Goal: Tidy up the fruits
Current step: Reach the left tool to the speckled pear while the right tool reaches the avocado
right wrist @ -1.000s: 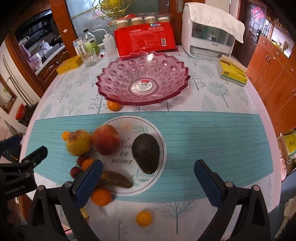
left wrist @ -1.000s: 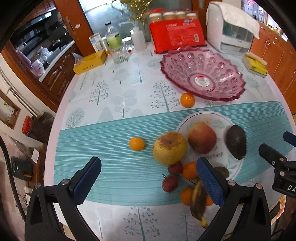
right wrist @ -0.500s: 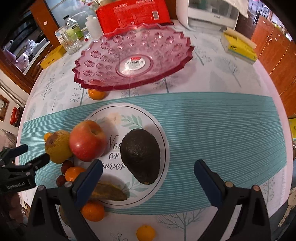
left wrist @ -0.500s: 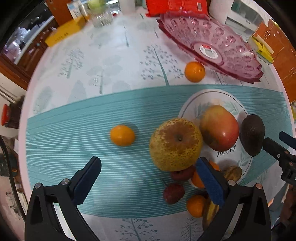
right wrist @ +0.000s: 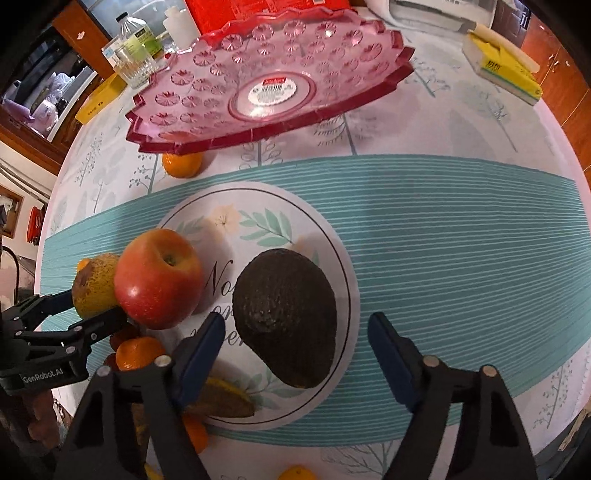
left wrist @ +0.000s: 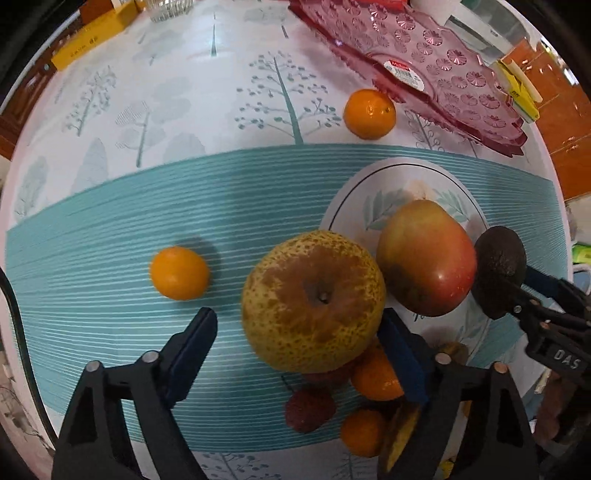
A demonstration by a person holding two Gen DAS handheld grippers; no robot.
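Note:
A speckled yellow pear [left wrist: 312,301] sits on the teal runner beside a white plate [left wrist: 406,177]. My left gripper [left wrist: 301,341] is open, its fingers either side of the pear. A red apple [left wrist: 424,258] and a dark avocado [right wrist: 286,317] lie on the plate [right wrist: 325,229]. My right gripper [right wrist: 295,349] is open around the avocado. Mandarins [left wrist: 179,272] [left wrist: 369,113], lychees [left wrist: 309,410] and a browned banana [right wrist: 221,400] lie around. The empty pink glass bowl [right wrist: 273,74] stands behind.
A yellow box [left wrist: 88,40], a glass [right wrist: 135,64], a bottle [right wrist: 142,35], a red package [right wrist: 258,9] and yellow sponges [right wrist: 502,68] line the far side. The round table's edge [right wrist: 580,162] curves close on the right.
Both grippers have come down and forward. The left fingers now flank the pear, the right fingers flank the avocado. No fruit has moved.

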